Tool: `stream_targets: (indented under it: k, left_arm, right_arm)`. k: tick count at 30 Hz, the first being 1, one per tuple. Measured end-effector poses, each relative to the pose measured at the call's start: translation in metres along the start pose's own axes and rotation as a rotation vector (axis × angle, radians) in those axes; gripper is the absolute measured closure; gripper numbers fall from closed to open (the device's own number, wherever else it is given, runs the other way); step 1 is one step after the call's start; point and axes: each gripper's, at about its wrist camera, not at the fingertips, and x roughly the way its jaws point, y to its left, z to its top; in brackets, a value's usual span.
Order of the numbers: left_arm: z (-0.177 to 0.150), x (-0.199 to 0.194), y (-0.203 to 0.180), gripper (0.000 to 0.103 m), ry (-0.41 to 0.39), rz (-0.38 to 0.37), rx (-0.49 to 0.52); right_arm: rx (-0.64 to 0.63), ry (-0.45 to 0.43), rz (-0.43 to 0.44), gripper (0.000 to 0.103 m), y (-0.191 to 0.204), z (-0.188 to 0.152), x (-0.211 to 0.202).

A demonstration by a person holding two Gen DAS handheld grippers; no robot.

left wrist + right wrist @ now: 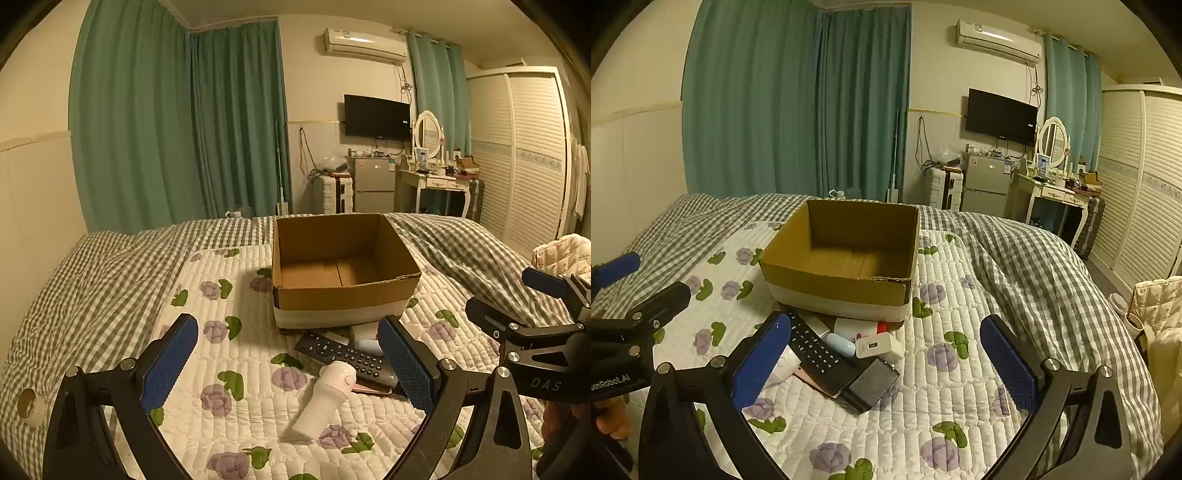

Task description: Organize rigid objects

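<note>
An open, empty cardboard box (343,291) (842,286) stands on the flowered quilt. In front of it lies a pile: a black remote (347,356) (816,350), a white handheld device (325,397), a white charger (877,345), a light blue case (841,344), a black block (873,384) and a white-and-red item (858,326). My left gripper (288,365) is open above the white device, holding nothing. My right gripper (886,365) is open above the pile's right side, empty. Each gripper shows at the edge of the other's view.
A grey checked duvet (1015,258) covers the bed around the quilt (229,369). A tape roll (31,406) lies at the left edge. A cream jacket (1160,306) is at the right. A fridge, dressing table and wardrobe stand beyond the bed.
</note>
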Motion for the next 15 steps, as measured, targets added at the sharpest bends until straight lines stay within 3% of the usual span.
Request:
stream_targets:
  k: [15]
  left_arm:
    - [-0.0017, 0.0031, -0.0001, 0.003, -0.004, -0.005, -0.01]
  right_arm:
    - [0.019, 0.006, 0.012, 0.0, 0.0016, -0.0016, 0.0046]
